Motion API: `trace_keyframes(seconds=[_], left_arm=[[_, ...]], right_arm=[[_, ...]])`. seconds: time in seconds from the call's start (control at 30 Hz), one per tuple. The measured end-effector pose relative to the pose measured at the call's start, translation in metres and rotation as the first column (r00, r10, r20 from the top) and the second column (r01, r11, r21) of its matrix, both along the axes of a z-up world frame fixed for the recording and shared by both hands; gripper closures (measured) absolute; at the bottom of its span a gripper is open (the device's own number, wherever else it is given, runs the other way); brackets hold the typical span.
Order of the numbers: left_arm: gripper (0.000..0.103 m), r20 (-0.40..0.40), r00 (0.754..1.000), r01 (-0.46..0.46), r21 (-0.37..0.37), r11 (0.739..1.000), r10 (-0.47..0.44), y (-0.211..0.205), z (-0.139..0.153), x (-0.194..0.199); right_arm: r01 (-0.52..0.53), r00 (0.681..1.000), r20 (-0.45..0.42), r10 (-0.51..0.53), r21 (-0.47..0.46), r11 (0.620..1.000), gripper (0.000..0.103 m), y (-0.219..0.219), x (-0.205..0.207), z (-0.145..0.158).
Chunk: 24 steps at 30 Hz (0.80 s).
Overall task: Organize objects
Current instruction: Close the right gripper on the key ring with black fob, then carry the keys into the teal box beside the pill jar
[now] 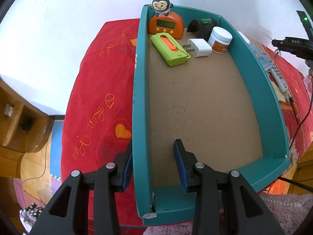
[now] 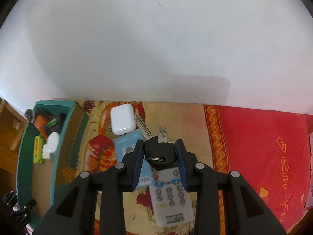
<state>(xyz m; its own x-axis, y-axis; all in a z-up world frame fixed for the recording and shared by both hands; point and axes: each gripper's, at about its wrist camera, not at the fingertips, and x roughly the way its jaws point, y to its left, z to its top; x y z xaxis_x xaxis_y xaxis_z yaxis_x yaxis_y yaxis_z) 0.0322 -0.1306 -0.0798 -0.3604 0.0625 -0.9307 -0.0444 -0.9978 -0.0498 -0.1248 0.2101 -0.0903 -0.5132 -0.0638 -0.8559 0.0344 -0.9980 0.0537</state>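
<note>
A teal box [image 1: 139, 98] lies on a red bedspread [image 1: 93, 98]. My left gripper [image 1: 153, 148] straddles its left wall near the front corner, shut on it. At the box's far end are an orange clock with a monkey figure [image 1: 166, 26], a green case [image 1: 170, 49], a white charger [image 1: 200, 48], a white jar [image 1: 220, 40] and a black holder [image 1: 203, 25]. My right gripper [image 2: 159, 143] is shut on the black heads of a bunch of keys [image 2: 159, 152], held above a grey remote [image 2: 170, 195]. A blue card [image 2: 129, 143] and a white earbud case [image 2: 122, 120] lie beside it.
The teal box [image 2: 23, 146] is to the left of the right gripper. A white wall runs behind the bed. Wooden furniture [image 1: 15, 121] stands at the left, a pink fluffy cloth [image 1: 283, 211] lies at the front right, and a thin cable [image 1: 301, 121] hangs at the right.
</note>
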Motion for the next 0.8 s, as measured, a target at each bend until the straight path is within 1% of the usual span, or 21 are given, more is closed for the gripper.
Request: trace_keyframes(seconds=[0.07,0.1,0.13,0.2,0.27,0.33,0.37,0.4,0.53,0.63,0.8], left_arm=[[0.064,0.000,1.000,0.001,0.000,1.000,-0.001,0.000,0.000,0.000],[0.064,0.000,1.000,0.000,0.000,1.000,0.000,0.000,0.000,0.000],[0.064,0.000,1.000,0.001,0.000,1.000,-0.001,0.000,0.000,0.000],[0.064,0.000,1.000,0.001,0.000,1.000,-0.001,0.000,0.000,0.000],[0.064,0.000,1.000,0.001,-0.001,1.000,-0.001,0.000,0.000,0.000],[0.064,0.000,1.000,0.001,0.000,1.000,-0.001,0.000,0.000,0.000],[0.064,0.000,1.000,0.001,0.000,1.000,-0.001,0.000,0.000,0.000],[0.064,-0.001,1.000,0.000,0.000,1.000,0.000,0.000,0.000,0.000],[0.064,-0.001,1.000,0.000,0.001,1.000,0.000,-0.001,0.000,0.000],[0.064,-0.001,1.000,0.000,0.001,1.000,0.000,-0.001,0.000,0.000],[0.064,-0.001,1.000,0.001,0.000,1.000,-0.001,-0.001,0.000,0.000]], right_arm=[[-0.007,1.000,-0.012,0.007,-0.007,1.000,0.071,-0.004,0.005,0.008],[-0.010,1.000,-0.015,0.010,-0.010,1.000,0.071,0.004,-0.001,0.012],[-0.014,1.000,-0.018,0.014,-0.012,1.000,0.071,0.004,0.003,0.013],[-0.024,0.999,-0.021,0.024,-0.026,0.999,0.071,-0.007,-0.008,0.020],[-0.046,0.998,-0.032,0.045,-0.047,0.998,0.071,-0.012,-0.001,0.027],[-0.076,0.996,-0.046,0.073,-0.056,0.996,0.071,-0.024,0.005,0.038],[-0.092,0.995,-0.052,0.089,-0.061,0.994,0.071,-0.033,0.013,0.051],[-0.108,0.993,-0.057,0.104,-0.067,0.992,0.071,-0.040,0.017,0.057],[-0.189,0.981,-0.061,0.184,-0.098,0.977,0.071,-0.073,0.029,0.070],[-0.245,0.969,-0.057,0.240,-0.114,0.963,0.071,-0.100,0.036,0.073],[-0.308,0.951,-0.023,0.309,-0.159,0.938,0.071,-0.138,0.040,0.061]])
